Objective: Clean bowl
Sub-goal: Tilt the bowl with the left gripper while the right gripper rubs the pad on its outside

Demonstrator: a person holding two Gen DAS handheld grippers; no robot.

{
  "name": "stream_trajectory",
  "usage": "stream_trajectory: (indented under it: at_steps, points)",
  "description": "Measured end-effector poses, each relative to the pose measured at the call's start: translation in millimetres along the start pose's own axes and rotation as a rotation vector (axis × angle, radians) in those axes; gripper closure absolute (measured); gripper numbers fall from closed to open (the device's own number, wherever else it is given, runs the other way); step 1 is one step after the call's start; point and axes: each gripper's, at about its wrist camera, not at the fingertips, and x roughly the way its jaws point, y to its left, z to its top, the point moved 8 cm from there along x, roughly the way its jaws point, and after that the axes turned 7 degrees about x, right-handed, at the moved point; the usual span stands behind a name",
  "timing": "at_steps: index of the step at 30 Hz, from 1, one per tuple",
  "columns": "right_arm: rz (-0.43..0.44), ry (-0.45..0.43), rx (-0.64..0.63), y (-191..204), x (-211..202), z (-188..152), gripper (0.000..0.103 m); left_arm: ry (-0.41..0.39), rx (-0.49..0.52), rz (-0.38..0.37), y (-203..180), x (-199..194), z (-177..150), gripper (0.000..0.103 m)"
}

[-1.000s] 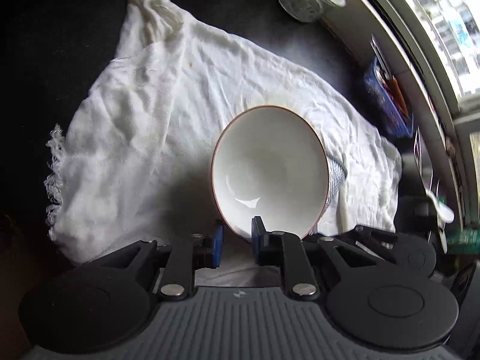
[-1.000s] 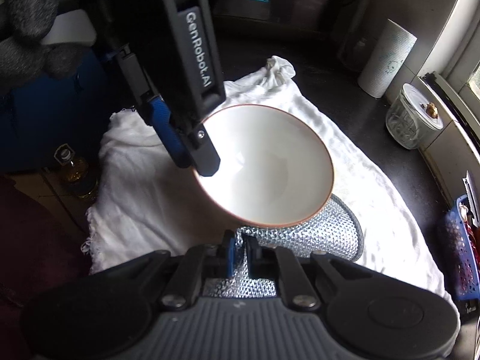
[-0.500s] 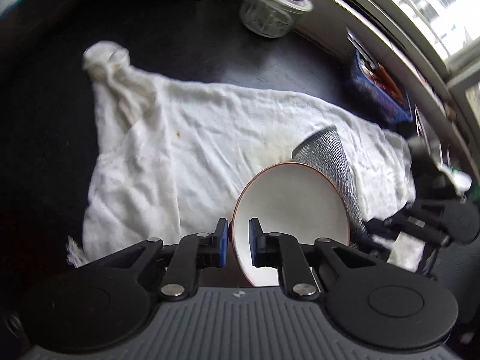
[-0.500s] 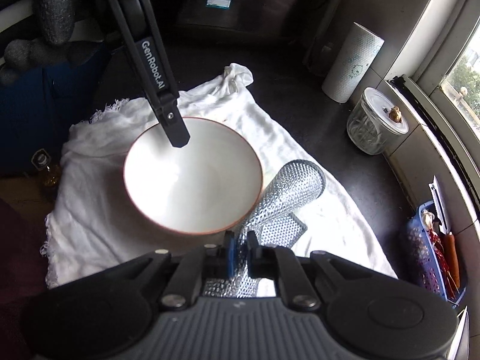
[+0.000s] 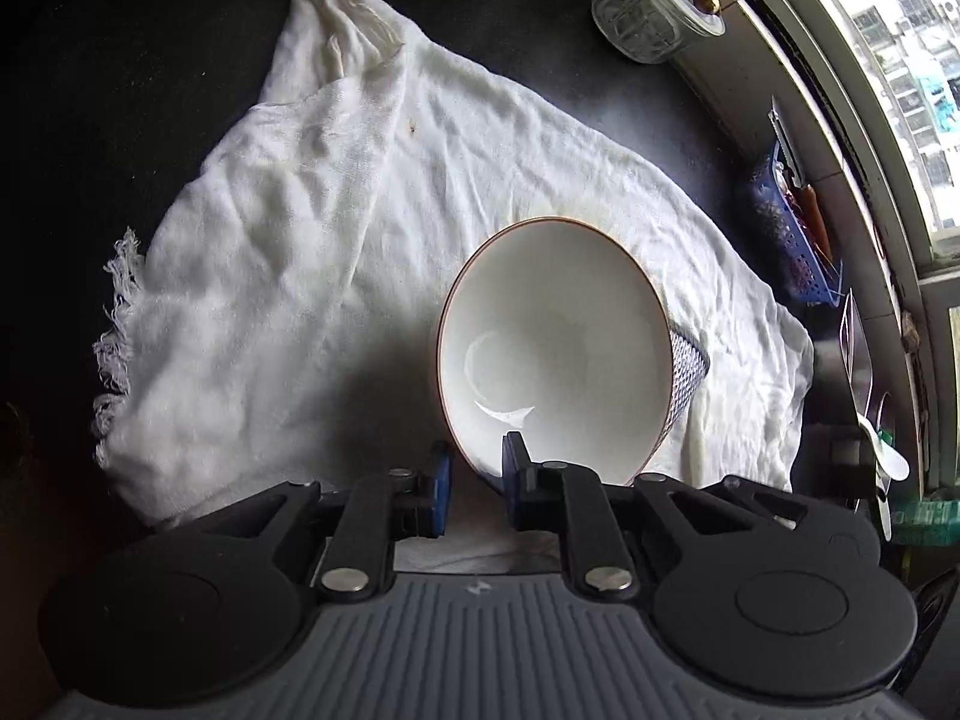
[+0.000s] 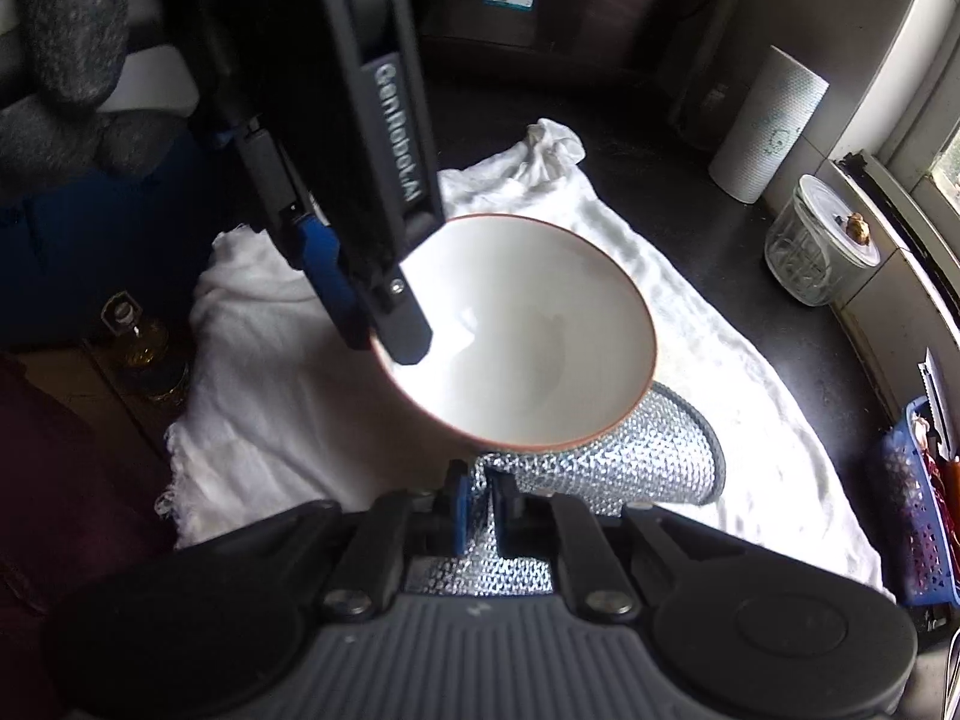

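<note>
A: Two grippers on the list. First entry, left gripper point(image 5: 474, 468)?

B: Jaws set narrow and easing apart a little, with the rim of the white ceramic bowl with the thin reddish-brown edge point(image 5: 555, 348) between them. One finger is inside the bowl, the other outside. Bowl is lifted and tilted above the crumpled white cloth point(image 5: 360, 198) on the dark desk point(image 5: 120, 60).

A: Second entry, right gripper point(image 6: 477, 504)?

B: Pressed nearly together, pinching the silvery woven metal scrubbing cloth point(image 6: 630, 468). The mesh runs forward from its fingers and lies under the near edge of the bowl point(image 6: 528, 342); whether it touches the bowl's underside I cannot tell.

A: Change against half a second back?

B: Then the mesh stood up in a curl beside the bowl, in clear sight of the left camera. Now only a sliver point(image 5: 687, 366) shows past the bowl's right edge. From the right camera, the left gripper's arm point(image 6: 384, 192) looms larger and the bowl sits closer.

A: Other stock?

B: Clear glass jar with lid point(image 6: 816, 252), white paper-towel roll point(image 6: 768, 126), blue plastic basket point(image 6: 918, 516).
</note>
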Motion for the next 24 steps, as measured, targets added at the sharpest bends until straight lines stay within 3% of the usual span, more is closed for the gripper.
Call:
stream_trajectory:
  at_steps: [2, 8, 12, 14, 15, 19, 24]
  points:
    - [0.003, -0.005, -0.006, 1, -2, -1, 0.095, 0.015, -0.034, -0.005, -1, 1, -2, 0.085]
    - [-0.024, -0.025, 0.015, -17, -7, -4, 0.095, 0.007, 0.108, 0.044, -5, -2, 10, 0.079]
    - [-0.056, -0.036, 0.018, -33, -11, 2, 0.095, -0.042, 0.354, 0.114, -9, -3, 37, 0.079]
    - [-0.063, -0.041, 0.0, -36, -10, 6, 0.095, -0.075, 0.497, 0.12, -14, -5, 48, 0.088]
    - [-0.064, -0.041, -0.004, -36, -10, 7, 0.095, -0.07, 0.511, 0.121, -13, -5, 50, 0.091]
    - [-0.059, -0.043, -0.008, -34, -9, 9, 0.095, -0.063, 0.424, 0.087, -6, -7, 50, 0.092]
    - [-0.049, -0.02, -0.012, -24, -1, 8, 0.094, -0.028, 0.117, 0.005, 8, -5, 35, 0.092]
